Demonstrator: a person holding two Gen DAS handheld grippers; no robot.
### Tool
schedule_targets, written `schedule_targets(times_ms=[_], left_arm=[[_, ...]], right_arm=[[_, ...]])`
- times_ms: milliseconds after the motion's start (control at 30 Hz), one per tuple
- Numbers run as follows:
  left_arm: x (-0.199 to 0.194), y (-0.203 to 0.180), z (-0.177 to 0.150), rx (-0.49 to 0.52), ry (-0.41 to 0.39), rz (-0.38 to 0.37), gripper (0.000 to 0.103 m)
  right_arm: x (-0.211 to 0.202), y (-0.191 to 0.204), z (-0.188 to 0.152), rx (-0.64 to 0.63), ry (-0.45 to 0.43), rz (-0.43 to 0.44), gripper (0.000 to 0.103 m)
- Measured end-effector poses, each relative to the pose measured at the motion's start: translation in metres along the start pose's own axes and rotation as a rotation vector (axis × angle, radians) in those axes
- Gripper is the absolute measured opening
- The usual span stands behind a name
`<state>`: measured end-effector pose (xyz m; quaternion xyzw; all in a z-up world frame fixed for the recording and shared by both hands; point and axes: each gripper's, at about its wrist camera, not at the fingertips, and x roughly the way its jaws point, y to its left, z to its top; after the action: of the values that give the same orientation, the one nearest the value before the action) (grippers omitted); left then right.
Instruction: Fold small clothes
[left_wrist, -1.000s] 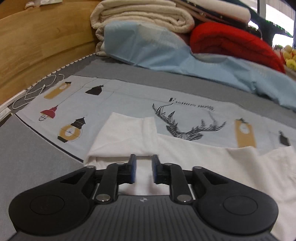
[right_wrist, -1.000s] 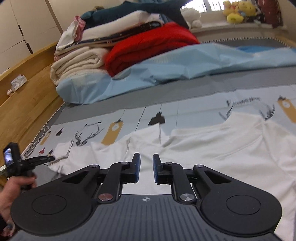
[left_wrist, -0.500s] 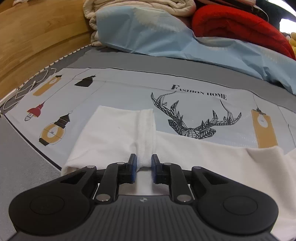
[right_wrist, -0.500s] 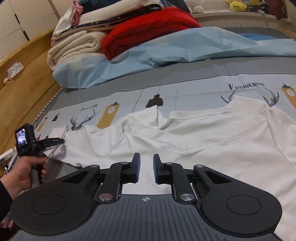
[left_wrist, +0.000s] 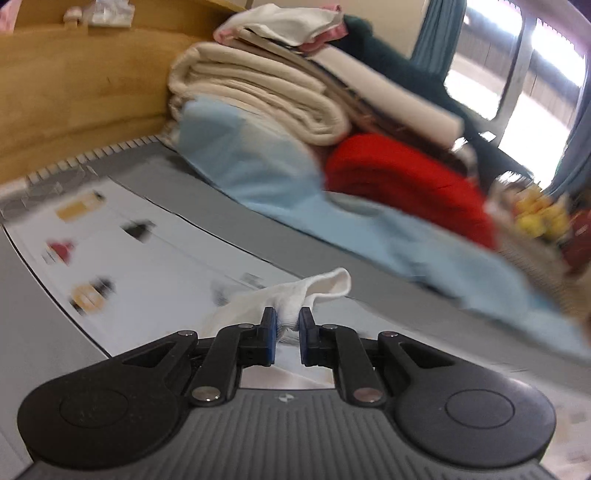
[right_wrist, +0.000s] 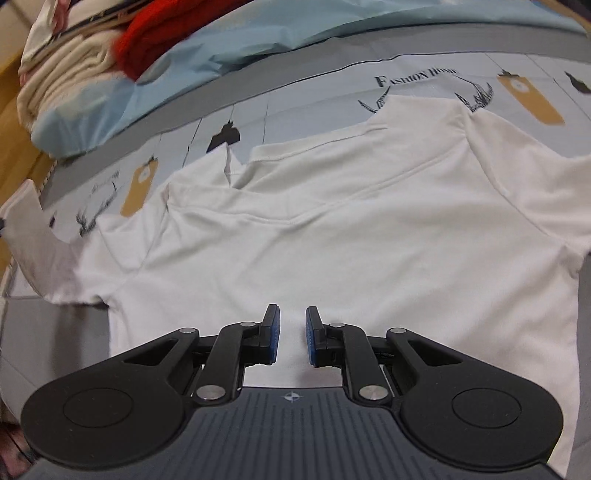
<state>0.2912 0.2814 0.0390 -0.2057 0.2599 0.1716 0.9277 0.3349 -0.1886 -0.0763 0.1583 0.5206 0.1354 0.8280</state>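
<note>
A white long-sleeved shirt (right_wrist: 332, 229) lies spread flat on the printed bed sheet (right_wrist: 524, 92). In the left wrist view my left gripper (left_wrist: 287, 334) has the ribbed sleeve cuff (left_wrist: 295, 295) between its blue pads. Its jaws are closing and pinch the cloth, and the cuff is lifted off the bed. The right wrist view shows that raised sleeve (right_wrist: 33, 229) at the far left edge. My right gripper (right_wrist: 292, 332) hovers low over the shirt's body, slightly open, with nothing between its fingers.
A pile of folded cream blankets (left_wrist: 258, 92), a red blanket (left_wrist: 399, 181) and a light blue cover (left_wrist: 258, 173) lie at the back of the bed. A wooden headboard (left_wrist: 74, 92) runs along the left. A window is at the far right.
My left gripper closed on the sleeve cuff and rose, lifting the sleeve off the sheet. My right gripper sank and tilted down closer over the shirt's body.
</note>
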Motion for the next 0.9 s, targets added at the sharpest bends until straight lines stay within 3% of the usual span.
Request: schedule_targets(times_ms=[133,267,367,467,700,800,900], left_arm=[[-0.035,-0.050,-0.030,-0.059,0.058,-0.141,0.013],[-0.023,-0.122,-0.092,0.058,0.173,-0.251,0.013],[0.001,-0.171,-0.134,0.095,0.316,-0.329,0.013],[0.013,-0.210,-0.160,0.114,0.384,-0.387,0.013],[0.042,-0.241,-0.202,0.185,0.574,-0.511,0.018],[0.041,-0.217,-0.183,0.145,0.519,-0.484,0.018],[0.039,-0.191,-0.155,0.137,0.418,-0.395,0.018]], right_arm=[[-0.015,-0.005,0.003,0.068,-0.042,0.094,0.016],[-0.030,-0.016,0.003,0.145,-0.081,0.181,0.016],[-0.040,-0.030,0.002,0.182,-0.101,0.174,0.016],[-0.046,-0.049,0.002,0.224,-0.115,0.143,0.016],[-0.050,-0.087,0.008,0.357,-0.167,0.089,0.016],[-0.041,-0.095,0.007,0.414,-0.145,0.092,0.020],[-0.023,-0.091,0.002,0.412,-0.114,0.086,0.025]])
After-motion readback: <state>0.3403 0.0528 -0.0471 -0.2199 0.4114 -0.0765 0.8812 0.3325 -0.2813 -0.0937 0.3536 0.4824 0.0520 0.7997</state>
